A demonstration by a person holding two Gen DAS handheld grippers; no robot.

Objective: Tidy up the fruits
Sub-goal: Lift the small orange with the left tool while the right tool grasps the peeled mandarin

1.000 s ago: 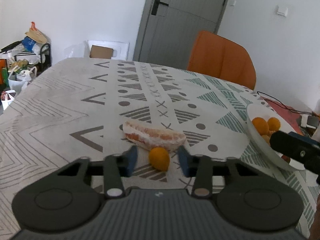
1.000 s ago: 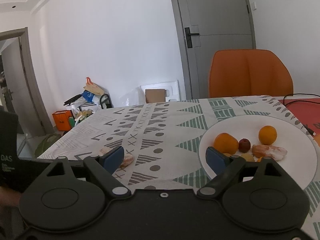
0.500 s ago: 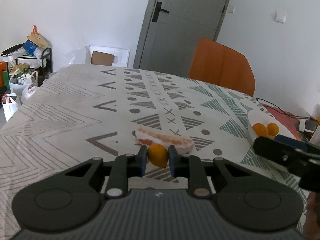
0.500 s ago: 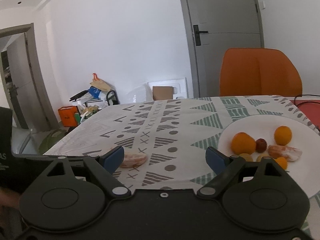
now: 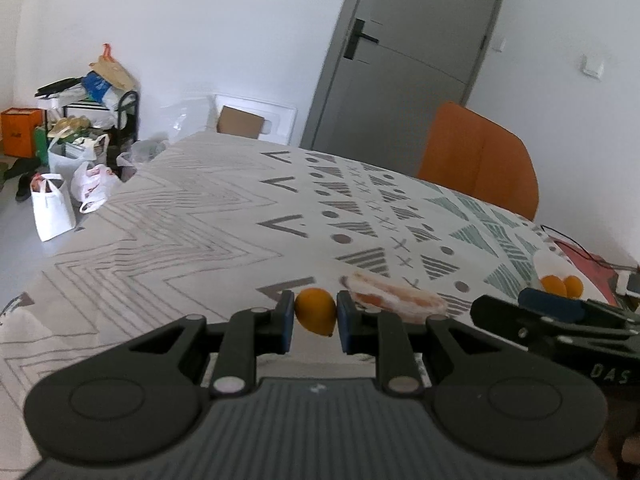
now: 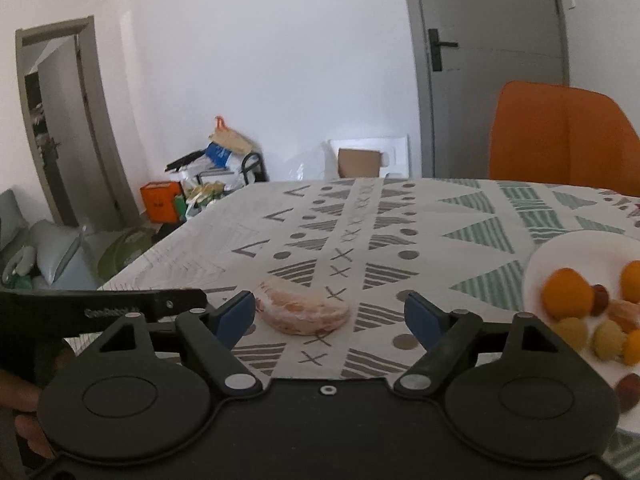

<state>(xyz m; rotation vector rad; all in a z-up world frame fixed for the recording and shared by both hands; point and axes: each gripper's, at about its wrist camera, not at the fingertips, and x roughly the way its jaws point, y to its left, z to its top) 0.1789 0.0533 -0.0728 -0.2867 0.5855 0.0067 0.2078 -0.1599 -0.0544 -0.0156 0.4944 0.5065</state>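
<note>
My left gripper [image 5: 315, 318] is shut on a small orange kumquat [image 5: 315, 311] and holds it above the patterned tablecloth. A peeled pomelo segment [image 5: 394, 298] lies on the cloth just right of it; it also shows in the right wrist view [image 6: 303, 311]. My right gripper [image 6: 331, 314] is open and empty, its jaws wide on either side of that segment, just short of it. A white plate [image 6: 580, 250] at the right holds several oranges, kumquats and dark red fruits; an orange [image 6: 567, 298] lies nearest. The plate also shows in the left wrist view [image 5: 549, 260].
An orange chair [image 6: 560, 136] stands behind the table's far edge. A grey door [image 5: 404, 56] is behind it. Bags and a cluttered rack [image 5: 80, 140] stand on the floor at the left. A red mat with cables [image 5: 588, 264] lies past the plate.
My left gripper closed on the kumquat and lifted it off the cloth. My right gripper swung left, from the plate toward the pomelo segment.
</note>
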